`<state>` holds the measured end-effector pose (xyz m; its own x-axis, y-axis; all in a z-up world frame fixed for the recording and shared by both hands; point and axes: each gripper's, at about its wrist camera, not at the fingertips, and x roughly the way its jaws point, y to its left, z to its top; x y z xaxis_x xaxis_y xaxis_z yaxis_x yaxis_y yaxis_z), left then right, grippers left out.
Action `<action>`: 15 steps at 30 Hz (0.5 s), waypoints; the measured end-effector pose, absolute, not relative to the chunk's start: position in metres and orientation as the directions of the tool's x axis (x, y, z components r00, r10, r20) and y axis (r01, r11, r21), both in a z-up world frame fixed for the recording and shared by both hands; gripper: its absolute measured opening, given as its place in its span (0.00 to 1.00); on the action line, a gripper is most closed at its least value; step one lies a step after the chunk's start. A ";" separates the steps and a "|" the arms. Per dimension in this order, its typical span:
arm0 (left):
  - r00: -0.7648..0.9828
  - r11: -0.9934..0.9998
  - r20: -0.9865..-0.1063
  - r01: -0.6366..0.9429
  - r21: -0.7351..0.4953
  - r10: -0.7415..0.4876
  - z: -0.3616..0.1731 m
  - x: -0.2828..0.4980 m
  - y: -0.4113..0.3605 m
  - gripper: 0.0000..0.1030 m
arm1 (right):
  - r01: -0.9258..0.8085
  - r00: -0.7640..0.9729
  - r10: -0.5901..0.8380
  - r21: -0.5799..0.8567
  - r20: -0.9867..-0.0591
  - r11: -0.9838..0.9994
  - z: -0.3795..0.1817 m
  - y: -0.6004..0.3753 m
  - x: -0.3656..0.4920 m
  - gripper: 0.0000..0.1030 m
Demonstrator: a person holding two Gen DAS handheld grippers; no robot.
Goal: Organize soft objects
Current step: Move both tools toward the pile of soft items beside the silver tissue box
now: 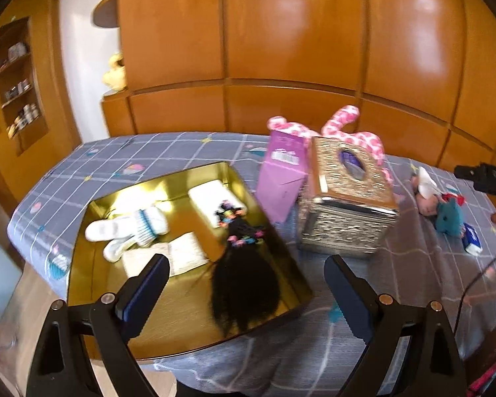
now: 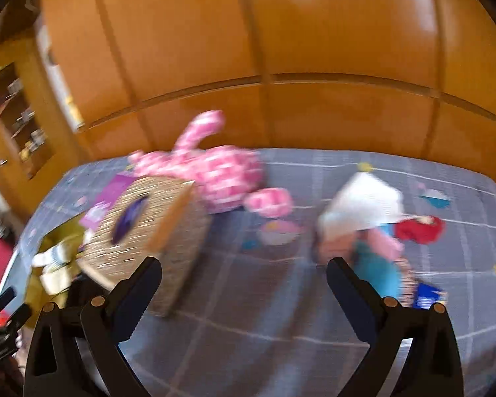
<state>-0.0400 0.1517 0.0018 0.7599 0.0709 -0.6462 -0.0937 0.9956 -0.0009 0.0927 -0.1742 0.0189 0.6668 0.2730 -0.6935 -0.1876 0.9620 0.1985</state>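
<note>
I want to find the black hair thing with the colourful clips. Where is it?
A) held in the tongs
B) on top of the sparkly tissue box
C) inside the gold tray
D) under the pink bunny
C: the black hairpiece lies in the gold tray, beside the white socks; both tongs are empty.

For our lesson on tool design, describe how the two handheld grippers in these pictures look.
The left gripper and the right gripper look alike: matte black plastic frames with angular, triangular cut-out arms, round brass-coloured pivot pins, and two long flat jaws faced with dark navy pads. No cable shows on either frame.
</note>
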 end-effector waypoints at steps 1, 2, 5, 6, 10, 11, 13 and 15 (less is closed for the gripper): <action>0.764 0.997 -0.641 -0.080 0.007 0.066 0.003 -0.039 0.146 0.92 | -0.164 0.674 0.254 0.195 -0.694 0.967 0.019 -0.184 0.094 0.99; 0.768 0.998 -0.638 -0.061 0.012 0.054 0.005 -0.038 0.141 0.92 | -0.129 0.680 0.231 0.197 -0.696 0.972 0.018 -0.198 0.097 0.99; 0.774 1.000 -0.632 -0.016 0.025 0.028 0.008 -0.035 0.126 0.92 | -0.029 0.691 0.166 0.202 -0.704 0.979 0.013 -0.232 0.103 0.99; 0.775 1.000 -0.632 -0.001 0.030 0.020 0.009 -0.033 0.120 0.92 | 0.007 0.693 0.144 0.206 -0.707 0.978 0.011 -0.245 0.105 0.99; 0.771 0.998 -0.637 0.052 0.044 -0.012 0.012 -0.026 0.101 0.92 | 0.161 0.696 0.063 0.240 -0.716 0.957 -0.006 -0.295 0.109 0.99; 0.770 0.997 -0.637 0.066 0.049 -0.019 0.013 -0.025 0.095 0.92 | 0.188 0.696 0.044 0.242 -0.717 0.952 -0.009 -0.303 0.108 0.99; 0.767 0.994 -0.640 0.097 0.059 -0.037 0.014 -0.021 0.082 0.92 | 0.264 0.696 0.009 0.267 -0.718 0.927 -0.019 -0.325 0.104 0.99; 0.764 0.990 -0.643 0.128 0.062 -0.058 0.014 -0.018 0.070 0.92 | 0.349 0.685 0.025 0.358 -0.728 0.866 -0.029 -0.351 0.100 0.99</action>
